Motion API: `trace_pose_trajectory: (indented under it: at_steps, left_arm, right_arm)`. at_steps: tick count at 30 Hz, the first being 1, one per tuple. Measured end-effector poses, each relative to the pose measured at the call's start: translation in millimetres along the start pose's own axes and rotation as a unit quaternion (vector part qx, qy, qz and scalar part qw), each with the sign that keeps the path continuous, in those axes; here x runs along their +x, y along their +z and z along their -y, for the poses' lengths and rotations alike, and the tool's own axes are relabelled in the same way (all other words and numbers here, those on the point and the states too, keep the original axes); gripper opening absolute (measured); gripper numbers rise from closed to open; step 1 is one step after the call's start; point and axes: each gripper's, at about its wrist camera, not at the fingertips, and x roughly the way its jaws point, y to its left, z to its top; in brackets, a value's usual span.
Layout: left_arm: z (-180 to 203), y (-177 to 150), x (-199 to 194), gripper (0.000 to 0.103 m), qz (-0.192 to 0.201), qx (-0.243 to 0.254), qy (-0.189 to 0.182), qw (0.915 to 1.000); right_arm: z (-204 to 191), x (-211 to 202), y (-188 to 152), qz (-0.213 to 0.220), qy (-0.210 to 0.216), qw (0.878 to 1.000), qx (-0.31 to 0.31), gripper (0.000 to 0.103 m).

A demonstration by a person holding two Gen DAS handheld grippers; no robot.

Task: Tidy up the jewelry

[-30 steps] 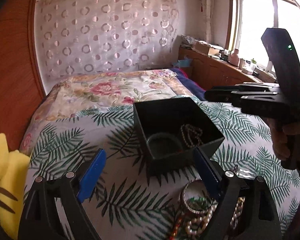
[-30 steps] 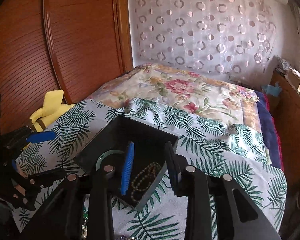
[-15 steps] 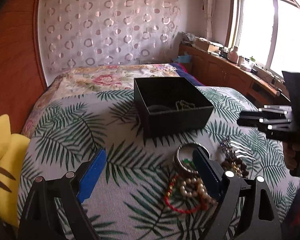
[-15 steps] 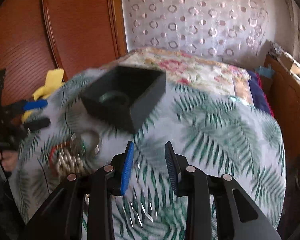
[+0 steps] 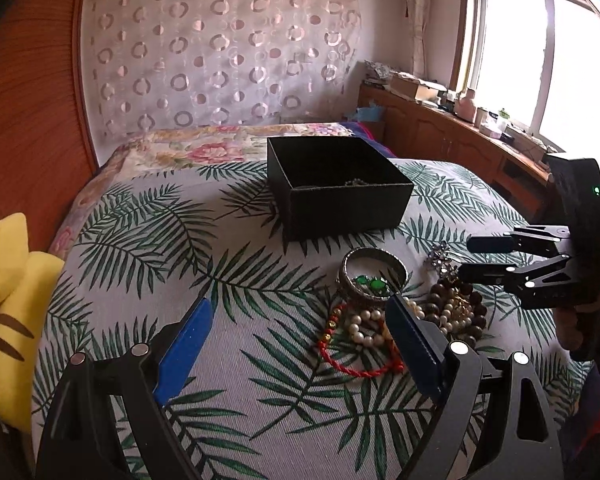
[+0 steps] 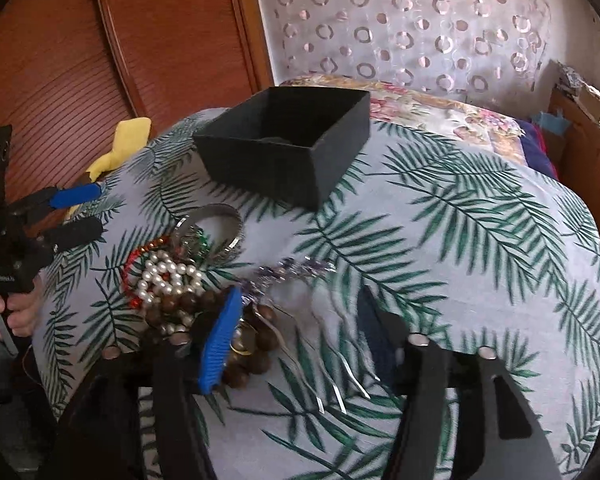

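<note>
A black open box [image 5: 340,196] [image 6: 288,152] stands on the leaf-print bedcover; a bead strand shows inside it. In front of it lies a jewelry pile: a silver bangle [image 5: 374,274] [image 6: 216,226], a pearl bracelet [image 5: 364,326] [image 6: 168,276], a red cord bracelet [image 5: 356,364], brown wooden beads [image 5: 456,308] [image 6: 188,308] and a purple hair comb [image 6: 296,276]. My left gripper [image 5: 300,344] is open and empty, just before the pile. My right gripper [image 6: 300,332] is open and empty, low over the comb and wooden beads; it also shows in the left wrist view [image 5: 484,258].
A yellow plush toy [image 5: 8,312] lies at the bed's left edge beside a wooden headboard [image 5: 28,100]. A floral quilt [image 5: 204,148] lies behind the box. A wooden cabinet [image 5: 452,140] with clutter runs under the window on the right.
Both grippers have drawn back from the box toward the jewelry pile. The right gripper's jaws have opened wide and it has come down over the comb and beads.
</note>
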Motion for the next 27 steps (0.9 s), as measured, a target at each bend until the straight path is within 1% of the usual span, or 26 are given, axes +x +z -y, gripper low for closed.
trace_pose_trajectory:
  at_steps: [5,8,10,12,13,20,27]
  left_arm:
    - [0.7,-1.8,-0.2,0.085,-0.001,0.001,-0.003,1.0000]
    - [-0.5,-2.7,1.5,0.085,-0.004,0.000,-0.004,1.0000]
    - [-1.4,-3.8,2.2,0.085,-0.005,-0.001,-0.004,1.0000]
    - [-1.7,-4.5,3.6,0.085,-0.007,-0.003,-0.006,1.0000]
    - [-1.8,-5.0,3.7,0.085,-0.007,-0.003,-0.006,1.0000]
    - [1.3,-4.1,4.4,0.085,-0.007,0.000,-0.009,0.9999]
    - [10.0,5.8,18.1,0.085,-0.018,0.014,-0.015,0.9996]
  right_arm:
    - [-4.8,13.7,4.6,-0.009,0.003,1.000,-0.003,0.067]
    - [-4.3,14.0,7.3,-0.009,0.000,1.000,0.001,0.067]
    - [-4.2,14.9,7.9,-0.011,0.007,1.000,0.002,0.067]
    - [-2.9,14.6,8.3,-0.012,0.017,1.000,0.006,0.060]
    - [-1.7,14.2,8.4,-0.013,0.020,1.000,0.010,0.058]
    - [2.0,8.4,6.9,0.001,0.010,1.000,0.017,0.058]
    - [13.4,-10.6,1.9,0.026,-0.017,0.999,0.027,0.058]
